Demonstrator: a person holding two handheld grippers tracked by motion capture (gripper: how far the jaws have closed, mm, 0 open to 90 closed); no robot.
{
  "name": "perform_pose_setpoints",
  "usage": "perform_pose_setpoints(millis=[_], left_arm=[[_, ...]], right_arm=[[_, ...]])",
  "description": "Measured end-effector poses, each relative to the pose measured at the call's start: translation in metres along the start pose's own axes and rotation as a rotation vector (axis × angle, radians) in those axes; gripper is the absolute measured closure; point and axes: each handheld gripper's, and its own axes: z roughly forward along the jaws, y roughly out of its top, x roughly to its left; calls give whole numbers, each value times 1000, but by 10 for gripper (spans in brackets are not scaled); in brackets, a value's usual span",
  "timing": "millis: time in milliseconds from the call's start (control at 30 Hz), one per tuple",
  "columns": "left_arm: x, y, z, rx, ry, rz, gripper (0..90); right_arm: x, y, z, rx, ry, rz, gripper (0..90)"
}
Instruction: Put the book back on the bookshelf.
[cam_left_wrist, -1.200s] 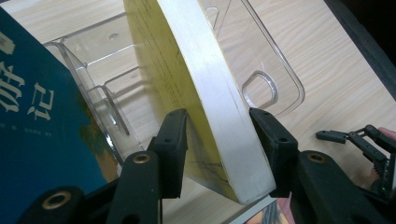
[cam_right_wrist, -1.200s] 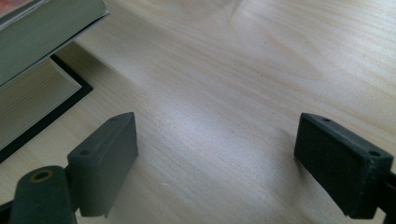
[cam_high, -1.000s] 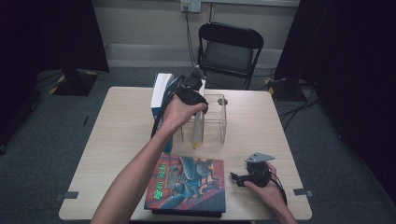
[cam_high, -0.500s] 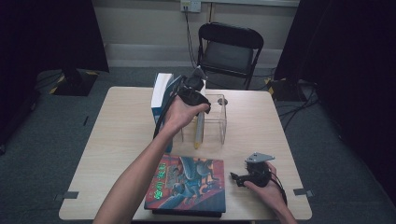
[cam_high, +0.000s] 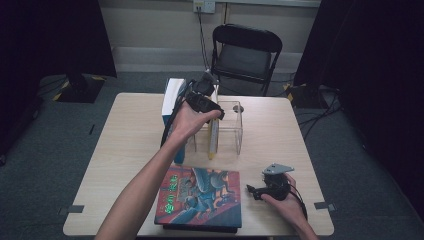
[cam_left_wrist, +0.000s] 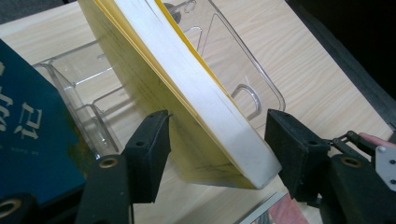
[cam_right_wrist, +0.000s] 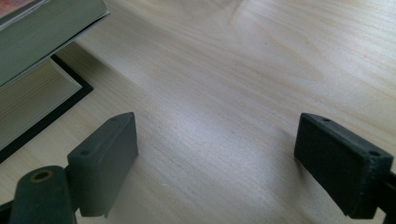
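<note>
Left tool (cam_left_wrist: 215, 149) straddles the thin yellow-covered book (cam_left_wrist: 187, 93) that leans tilted in the clear plastic divided rack (cam_left_wrist: 243, 70). Its jaws have just been opening; the book sits between the pads (cam_left_wrist: 149, 149) but is no longer pressed, with a gap showing at the right pad. In the high view the left tool (cam_high: 202, 97) hangs over the rack (cam_high: 232, 125) at the far middle of the pale wooden counter (cam_high: 125, 145), with a dark blue book (cam_high: 172, 105) upright just beside the rack. Right tool (cam_right_wrist: 219, 158) rests near the counter's near right edge, jaws wide apart over bare wood, gripping nothing. A large book with a colourful illustrated cover (cam_high: 200, 197) lies flat just beside the right tool (cam_high: 272, 187).
</note>
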Motion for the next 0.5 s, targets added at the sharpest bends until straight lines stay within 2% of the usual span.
perform_pose_setpoints(millis=[333,367,400,433,500], left_arm=[[-3,-1,-2,-49,-54,31,358],[-2,-1,-3,-52,-70,31,358],[0,-2,-3,-63,-105,14,350],[1,-2,-3,-66,-112,9,353],[1,-3,-3,-72,-73,21,358]], right_arm=[[0,0,0,-1,0,-1,131],[0,0,0,0,0,0,131],[0,0,0,0,0,0,132],[0,0,0,0,0,-1,131],[0,0,0,0,0,0,131]])
